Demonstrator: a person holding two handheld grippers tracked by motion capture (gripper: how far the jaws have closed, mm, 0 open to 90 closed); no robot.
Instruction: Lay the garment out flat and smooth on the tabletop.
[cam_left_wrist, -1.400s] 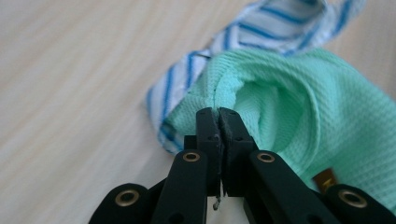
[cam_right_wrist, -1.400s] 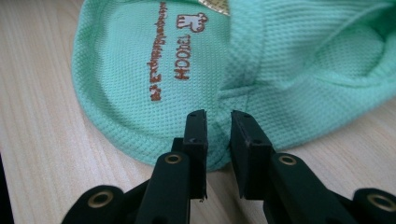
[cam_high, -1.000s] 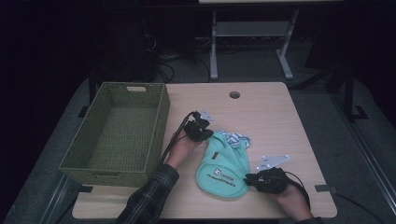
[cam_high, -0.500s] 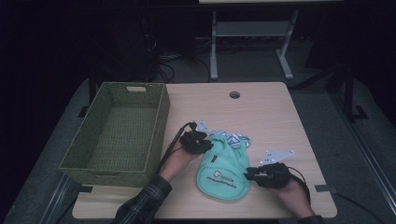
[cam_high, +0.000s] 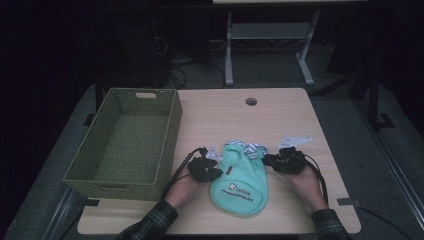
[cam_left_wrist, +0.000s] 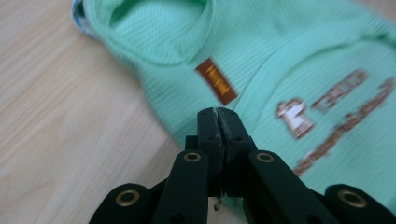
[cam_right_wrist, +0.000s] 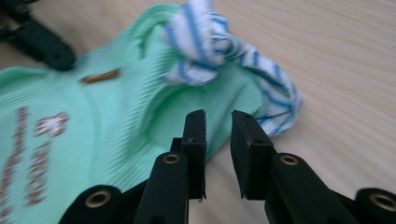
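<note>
The garment (cam_left_wrist: 299, 60) under the closed jaws of the left gripper (cam_left_wrist: 218, 114) is mint green with a fine ribbed knit. Just ahead of those black jaws sits a small brown label (cam_left_wrist: 216, 87) with yellow lettering, and to their right runs a brown and white print (cam_left_wrist: 327, 116). Ahead of the slightly parted black jaws of the right gripper (cam_right_wrist: 218, 120), the garment's trim (cam_right_wrist: 224, 51) is white with blue stripes. Brass-coloured rivets dot both grippers' black arms. The table (cam_high: 280, 117) is pale wood grain, and the woven basket (cam_high: 127, 142) is olive green.
</note>
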